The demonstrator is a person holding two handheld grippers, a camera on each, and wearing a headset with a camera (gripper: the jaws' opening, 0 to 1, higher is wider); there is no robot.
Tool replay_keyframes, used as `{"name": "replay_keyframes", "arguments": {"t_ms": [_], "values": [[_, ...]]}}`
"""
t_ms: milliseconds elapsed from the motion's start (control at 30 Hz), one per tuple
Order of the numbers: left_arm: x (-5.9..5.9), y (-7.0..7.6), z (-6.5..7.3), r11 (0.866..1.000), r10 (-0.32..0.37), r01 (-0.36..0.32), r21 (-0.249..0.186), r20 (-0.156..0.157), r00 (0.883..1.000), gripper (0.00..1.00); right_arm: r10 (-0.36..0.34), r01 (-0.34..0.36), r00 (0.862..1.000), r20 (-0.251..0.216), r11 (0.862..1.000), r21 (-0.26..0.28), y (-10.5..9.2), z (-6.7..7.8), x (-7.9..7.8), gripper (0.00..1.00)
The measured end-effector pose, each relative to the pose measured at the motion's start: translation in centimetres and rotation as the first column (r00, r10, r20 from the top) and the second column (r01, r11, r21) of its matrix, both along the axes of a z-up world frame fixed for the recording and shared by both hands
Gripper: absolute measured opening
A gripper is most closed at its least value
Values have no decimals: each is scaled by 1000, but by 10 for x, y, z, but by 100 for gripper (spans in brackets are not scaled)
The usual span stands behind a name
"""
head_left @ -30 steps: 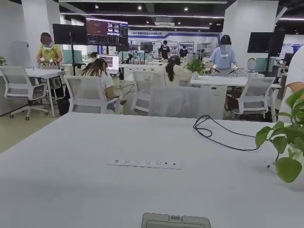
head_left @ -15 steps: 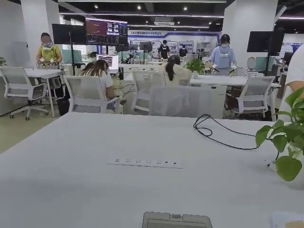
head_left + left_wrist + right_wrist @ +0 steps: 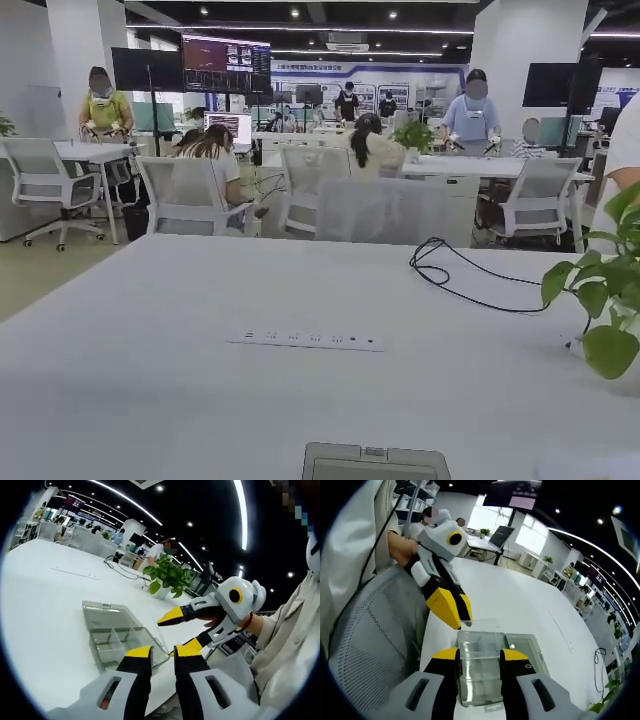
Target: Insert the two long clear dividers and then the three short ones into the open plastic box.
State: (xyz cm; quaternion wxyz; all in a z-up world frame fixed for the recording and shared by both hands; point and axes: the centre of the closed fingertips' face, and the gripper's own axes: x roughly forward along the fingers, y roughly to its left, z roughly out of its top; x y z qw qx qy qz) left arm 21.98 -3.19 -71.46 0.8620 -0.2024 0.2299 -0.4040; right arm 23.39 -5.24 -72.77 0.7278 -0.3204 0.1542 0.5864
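- The headset camera tipped down a little, so more of the box (image 3: 376, 462) showed at the bottom edge of the head view than a second before.
- A pale, blurred shape (image 3: 592, 468) entered the bottom right corner of that view. Half a second before it had a yellowish patch, which was later lost in blur. What it was could not be told.

1. Plastic box (image 3: 127, 647) — clear, shallow, rectangular, lying just ahead of the left gripper's (image 3: 162, 652) jaws.
2. Its lid (image 3: 102, 612) lies open beyond.
3. Clear dividers (image 3: 119, 634) stand inside — number unclear.
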Motion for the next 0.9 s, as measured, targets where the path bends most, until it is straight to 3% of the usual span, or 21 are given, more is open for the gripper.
{"name": "replay_keyframes", "arguments": {"t_ms": [133,300,333,433,533,600,700,900], "values": [[-2,-3,2,999,-3,2,-37,-15,1000,5,8,-8,1000,9,1000,9,4,3,-2,32],[-1,-3,2,999,4,-5,-41,-23,1000,0,11,-11,1000,21,1000,15,7,5,-2,32],[0,-3,1,997,16,-20,-69,-55,998,0,10,-10,999,33,1000,10,7,5,-1,32],[3,-1,-2,995,31,-40,-94,-90,995,0,7,-7,999,43,1000,2,8,5,1,32],[3,-1,-6,988,53,-78,-135,-176,983,0,15,-12,997,82,999,-38,7,2,2,32],[4,-1,-7,989,56,-76,-123,-160,986,0,13,-9,996,93,999,-44,8,1,2,32],[8,0,-10,981,73,-110,-158,-221,972,0,12,-5,992,122,998,-62,7,0,5,32],[10,0,-5,985,71,-100,-141,-198,978,0,4,3,990,140,999,-50,7,4,9,33]]}}
